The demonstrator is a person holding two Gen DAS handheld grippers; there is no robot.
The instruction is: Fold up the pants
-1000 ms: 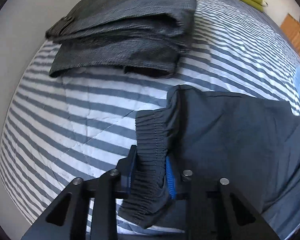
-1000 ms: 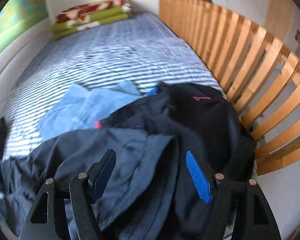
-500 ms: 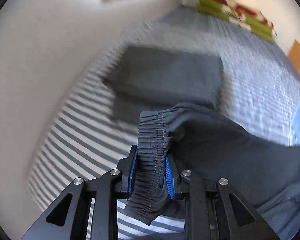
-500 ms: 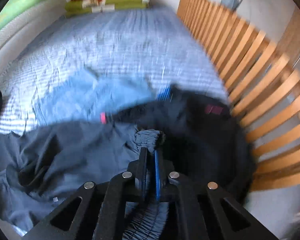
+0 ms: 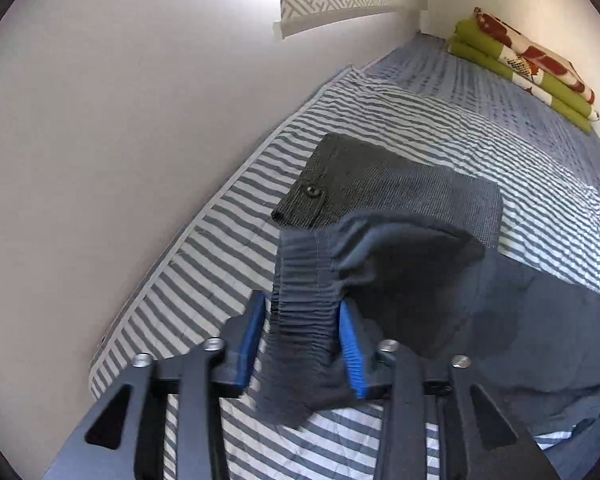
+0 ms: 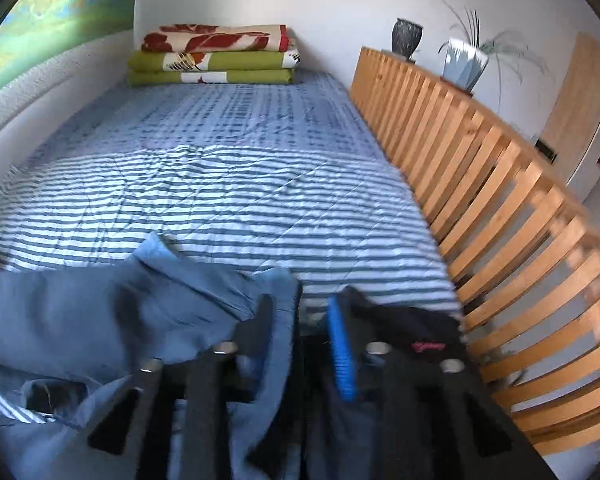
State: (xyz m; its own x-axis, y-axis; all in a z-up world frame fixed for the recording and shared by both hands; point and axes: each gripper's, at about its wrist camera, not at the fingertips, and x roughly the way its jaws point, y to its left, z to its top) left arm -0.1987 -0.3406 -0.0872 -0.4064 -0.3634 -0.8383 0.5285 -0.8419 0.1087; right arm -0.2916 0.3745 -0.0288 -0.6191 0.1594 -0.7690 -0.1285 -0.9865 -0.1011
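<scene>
Pants point(image 5: 500, 320) waistband sits lifted between left tongs point(image 5: 304, 340), jaws opening, pads flanking the elastic, rest draped on striped bed point(image 5: 220, 248) near folded grey trousers point(image 5: 400, 184); right tongs point(image 6: 300, 328) opening, narrow gap, contents blurred.

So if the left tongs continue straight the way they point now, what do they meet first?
Probably the elastic waistband of the dark blue pants, already between the opening left tongs. Beyond it, likely the folded grey trousers on the striped bedcover; depth is unclear.
</scene>
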